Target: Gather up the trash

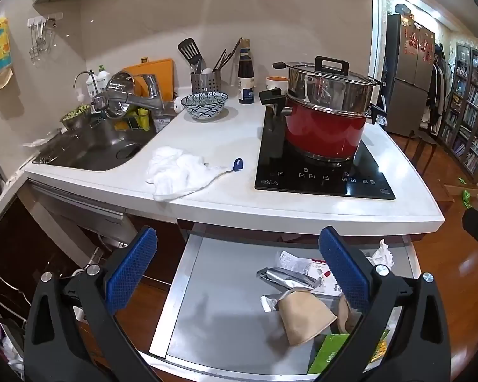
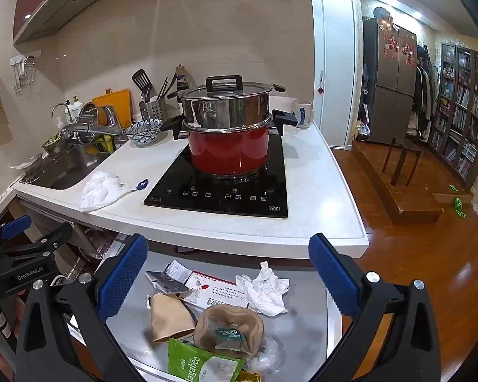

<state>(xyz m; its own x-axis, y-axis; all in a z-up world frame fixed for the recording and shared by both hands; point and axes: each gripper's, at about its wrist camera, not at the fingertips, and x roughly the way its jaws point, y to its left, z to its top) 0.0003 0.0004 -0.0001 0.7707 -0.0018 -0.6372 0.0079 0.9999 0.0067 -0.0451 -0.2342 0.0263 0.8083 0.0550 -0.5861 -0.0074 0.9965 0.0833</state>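
A pile of trash lies on a grey pull-out shelf (image 1: pixel 213 302) (image 2: pixel 302 334) under the counter. It holds a silver foil wrapper (image 1: pixel 286 278) (image 2: pixel 164 281), a tan paper cup (image 1: pixel 306 318) (image 2: pixel 170 320), a crumpled white tissue (image 1: pixel 382 254) (image 2: pixel 264 289), a green snack bag (image 1: pixel 329 351) (image 2: pixel 200 366), a printed leaflet (image 2: pixel 220 289) and a brown paper ring (image 2: pixel 229 324). My left gripper (image 1: pixel 239 273) hangs open above the shelf's left part. My right gripper (image 2: pixel 228 280) is open over the pile. Neither holds or touches anything.
Above the shelf runs a white countertop (image 1: pixel 226 146) with a white cloth (image 1: pixel 175 172), a blue clip (image 1: pixel 237 164) and a black hob (image 1: pixel 322 172) bearing a red pot (image 1: pixel 325 127). The sink (image 1: pixel 92 149) is at the left, wooden floor (image 2: pixel 430 270) at the right.
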